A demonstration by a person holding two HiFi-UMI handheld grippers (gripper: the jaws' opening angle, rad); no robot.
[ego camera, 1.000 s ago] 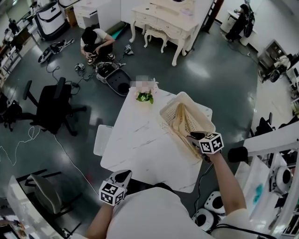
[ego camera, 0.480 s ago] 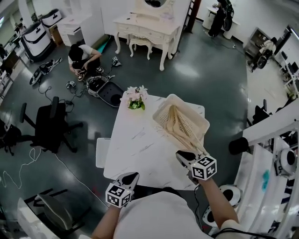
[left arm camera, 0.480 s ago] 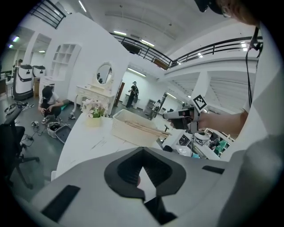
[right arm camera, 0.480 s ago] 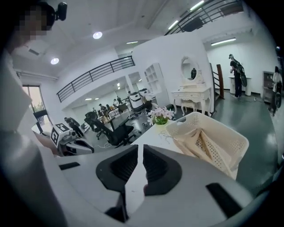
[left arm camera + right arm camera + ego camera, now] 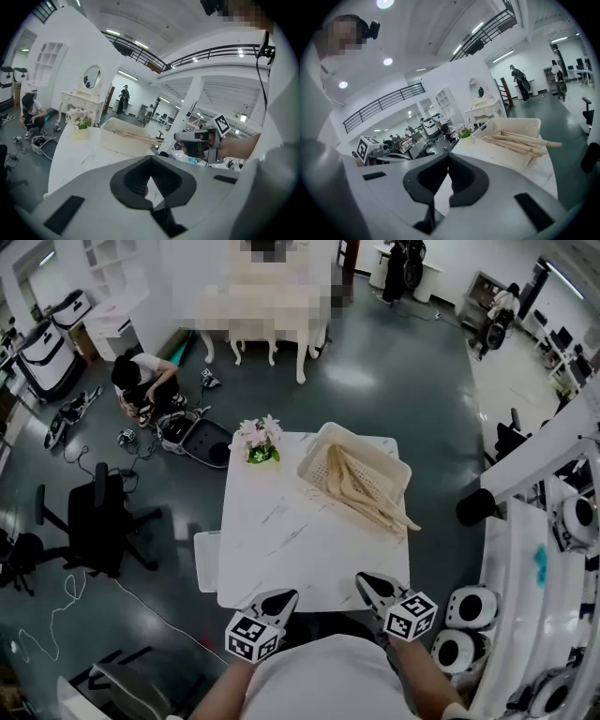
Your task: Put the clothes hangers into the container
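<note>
A cream slotted basket (image 5: 354,468) stands at the far right of the white marble table (image 5: 281,531). Several wooden clothes hangers (image 5: 367,491) lie in it, their ends sticking out over its near right rim. Both grippers hover at the table's near edge, well short of the basket. My left gripper (image 5: 280,598) is shut and holds nothing. My right gripper (image 5: 368,583) has just been closing and is now shut, also with nothing between its jaws. The basket (image 5: 117,137) and hangers (image 5: 137,136) show ahead in the left gripper view, and again, basket (image 5: 513,125) and hangers (image 5: 520,142), in the right gripper view.
A pot of flowers (image 5: 258,440) stands at the table's far left corner. A white tray (image 5: 205,560) sits low beside the table's left side. A black office chair (image 5: 98,521) and a crouching person (image 5: 141,381) are on the floor at left. White machines (image 5: 553,559) crowd the right.
My right gripper has drawn back from the basket's near end to the table's front edge and closed its jaws; the hangers stayed in the basket. The left gripper rose a little.
</note>
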